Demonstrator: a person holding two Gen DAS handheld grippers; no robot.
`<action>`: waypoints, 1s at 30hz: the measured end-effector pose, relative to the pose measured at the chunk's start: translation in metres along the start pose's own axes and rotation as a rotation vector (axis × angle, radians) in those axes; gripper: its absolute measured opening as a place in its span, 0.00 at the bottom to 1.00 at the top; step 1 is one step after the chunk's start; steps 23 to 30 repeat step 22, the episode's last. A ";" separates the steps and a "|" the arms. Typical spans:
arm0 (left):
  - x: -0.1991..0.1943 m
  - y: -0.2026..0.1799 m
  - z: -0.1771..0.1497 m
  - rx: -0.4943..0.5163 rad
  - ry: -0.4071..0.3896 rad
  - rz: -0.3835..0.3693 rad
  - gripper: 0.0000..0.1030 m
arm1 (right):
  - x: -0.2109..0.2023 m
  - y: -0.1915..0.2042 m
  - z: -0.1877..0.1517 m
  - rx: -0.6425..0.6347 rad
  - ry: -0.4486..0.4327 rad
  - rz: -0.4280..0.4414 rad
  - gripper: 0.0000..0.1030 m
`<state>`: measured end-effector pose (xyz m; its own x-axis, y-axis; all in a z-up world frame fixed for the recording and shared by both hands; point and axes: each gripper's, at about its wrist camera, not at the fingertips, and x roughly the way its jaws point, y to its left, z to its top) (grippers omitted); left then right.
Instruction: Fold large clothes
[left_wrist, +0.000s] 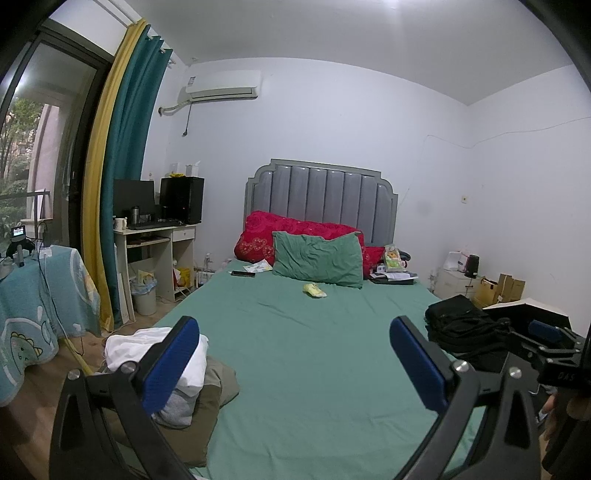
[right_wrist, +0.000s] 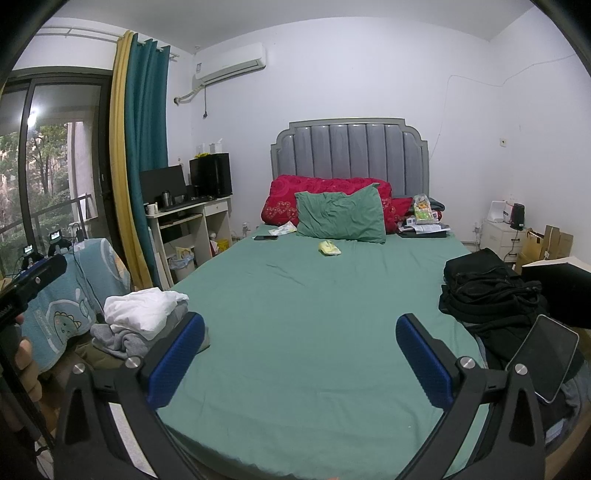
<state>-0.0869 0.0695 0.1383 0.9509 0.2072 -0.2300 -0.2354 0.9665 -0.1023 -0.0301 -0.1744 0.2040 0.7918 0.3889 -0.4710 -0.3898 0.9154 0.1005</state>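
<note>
Bed (right_wrist: 314, 314) with green sheet fills centre frame, its middle bare. Clothes pile (right_wrist: 144, 314), white over grey, sits at lower left on the bed edge; black clothes (right_wrist: 480, 288) at right edge. Green pillow (right_wrist: 340, 214) and grey headboard (right_wrist: 351, 147) upper centre. Left gripper (left_wrist: 295, 362) and right gripper (right_wrist: 301, 354) hover, jaws wide apart, holding nothing.

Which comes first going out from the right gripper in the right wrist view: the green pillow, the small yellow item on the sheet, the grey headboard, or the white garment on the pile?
From the right gripper:
1. White garment, left edge of bed.
2. Small yellow item, mid-sheet.
3. Green pillow, head end.
4. Grey headboard, against the wall.
</note>
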 end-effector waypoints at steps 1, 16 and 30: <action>0.000 -0.001 0.000 0.000 0.000 0.000 1.00 | 0.000 -0.001 0.000 0.000 0.001 -0.001 1.00; 0.000 -0.007 0.000 0.003 -0.001 -0.004 1.00 | -0.001 -0.003 0.001 0.000 0.005 -0.003 1.00; 0.002 -0.017 0.000 0.005 -0.001 -0.016 1.00 | 0.000 -0.004 0.002 -0.002 0.010 -0.016 1.00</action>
